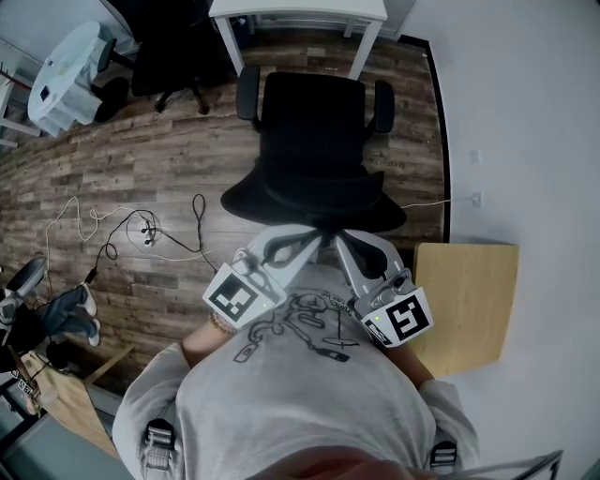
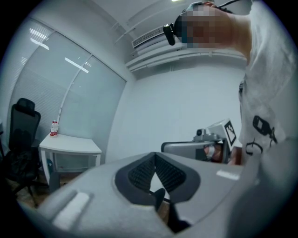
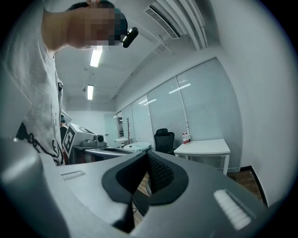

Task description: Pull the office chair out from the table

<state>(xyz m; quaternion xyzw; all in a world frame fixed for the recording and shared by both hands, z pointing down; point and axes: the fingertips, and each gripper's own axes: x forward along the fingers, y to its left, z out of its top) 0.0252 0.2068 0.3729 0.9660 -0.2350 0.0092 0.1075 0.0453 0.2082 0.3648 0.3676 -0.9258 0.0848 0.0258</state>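
Note:
The black office chair [image 1: 314,122] stands in front of the white table [image 1: 300,9], its backrest [image 1: 314,202] turned toward me. Both grippers are level and side by side at the backrest's near edge. The left gripper [image 1: 302,242] is shut, and its pads [image 2: 139,174] meet at the tips. The right gripper [image 1: 349,242] is shut the same way, with its pads [image 3: 160,174] together. In both gripper views a dark edge shows just below the closed tips; I cannot tell if it is pinched. In the left gripper view, the table [image 2: 70,144] lies to the left.
A second black chair [image 1: 169,56] and a round white table [image 1: 66,75] stand at the back left. Cables [image 1: 141,230] lie on the wood floor to the left. A light wooden board [image 1: 464,300] sits at my right against the white wall [image 1: 525,141].

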